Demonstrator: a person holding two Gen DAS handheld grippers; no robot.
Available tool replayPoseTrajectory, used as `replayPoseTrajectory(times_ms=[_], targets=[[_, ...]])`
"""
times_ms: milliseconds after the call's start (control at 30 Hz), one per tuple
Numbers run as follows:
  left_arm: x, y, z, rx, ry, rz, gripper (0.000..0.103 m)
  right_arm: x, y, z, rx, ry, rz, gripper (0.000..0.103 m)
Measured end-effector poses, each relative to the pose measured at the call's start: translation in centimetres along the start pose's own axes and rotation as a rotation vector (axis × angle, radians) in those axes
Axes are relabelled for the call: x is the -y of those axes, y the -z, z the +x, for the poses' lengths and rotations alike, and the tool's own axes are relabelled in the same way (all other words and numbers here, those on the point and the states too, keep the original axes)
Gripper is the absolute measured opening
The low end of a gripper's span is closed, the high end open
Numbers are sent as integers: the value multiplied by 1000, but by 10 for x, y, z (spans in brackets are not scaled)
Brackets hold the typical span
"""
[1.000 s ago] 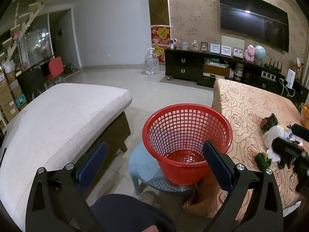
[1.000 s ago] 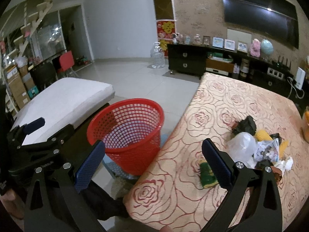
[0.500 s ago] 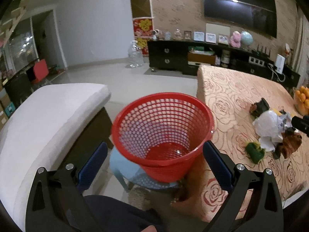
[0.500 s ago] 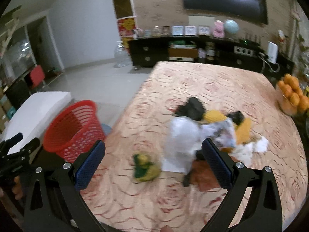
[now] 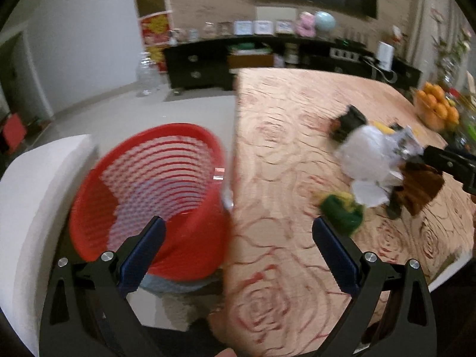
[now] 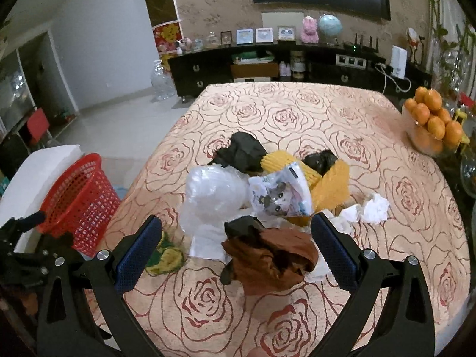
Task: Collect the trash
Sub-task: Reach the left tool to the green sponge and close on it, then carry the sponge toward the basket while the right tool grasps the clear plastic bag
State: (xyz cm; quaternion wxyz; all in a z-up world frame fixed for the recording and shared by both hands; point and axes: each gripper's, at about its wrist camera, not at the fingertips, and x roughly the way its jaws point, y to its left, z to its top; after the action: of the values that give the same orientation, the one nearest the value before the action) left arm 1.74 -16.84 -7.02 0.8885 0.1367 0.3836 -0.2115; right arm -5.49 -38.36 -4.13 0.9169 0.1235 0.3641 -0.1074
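A pile of trash lies on the rose-patterned table (image 6: 297,113): a crumpled brown paper (image 6: 270,255), a white plastic bag (image 6: 212,196), a printed wrapper (image 6: 281,193), yellow foam netting (image 6: 330,184), black bags (image 6: 242,151) and a white tissue (image 6: 373,208). A green-yellow wrapper (image 6: 166,255) lies apart at the left. My right gripper (image 6: 236,223) is open, its fingers flanking the brown paper. My left gripper (image 5: 238,223) is open and empty, low at the table's edge, between the red basket (image 5: 148,196) and the green wrapper (image 5: 342,211).
The red basket (image 6: 78,199) stands on a pale blue stool (image 5: 175,285) just left of the table. A white cushioned bench (image 5: 29,208) is beyond it. A bowl of oranges (image 6: 431,122) sits at the table's right edge. A dark cabinet (image 6: 267,68) lines the far wall.
Both grippers have swung right, from the basket toward the table. The right gripper has closed in on the trash pile and now straddles the brown paper. Both stay open.
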Motion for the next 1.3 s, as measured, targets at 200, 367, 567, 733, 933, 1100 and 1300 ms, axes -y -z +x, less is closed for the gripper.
replayPoseTrajectory(times_ms=[200,367,567,733,933,1100,1300], targets=[[38,-8,32,-45,81,66,95,12,4,7,-2,-3,22,97],[59,-16,58,-82,139,82,95,20,4,12,-5,-7,51,97],[70,-23,89,-145,203,64,95,26,4,16,-6,3,72,97],[72,-23,94,-149,237,37,93,30,6,19,-13,15,82,97],[73,-22,92,-141,301,26,64,29,7,23,-23,4,88,97],[73,-22,89,-139,329,17,38,27,7,25,-25,-4,87,97],[66,-21,87,-138,350,-18,34,22,7,26,-24,14,68,97]])
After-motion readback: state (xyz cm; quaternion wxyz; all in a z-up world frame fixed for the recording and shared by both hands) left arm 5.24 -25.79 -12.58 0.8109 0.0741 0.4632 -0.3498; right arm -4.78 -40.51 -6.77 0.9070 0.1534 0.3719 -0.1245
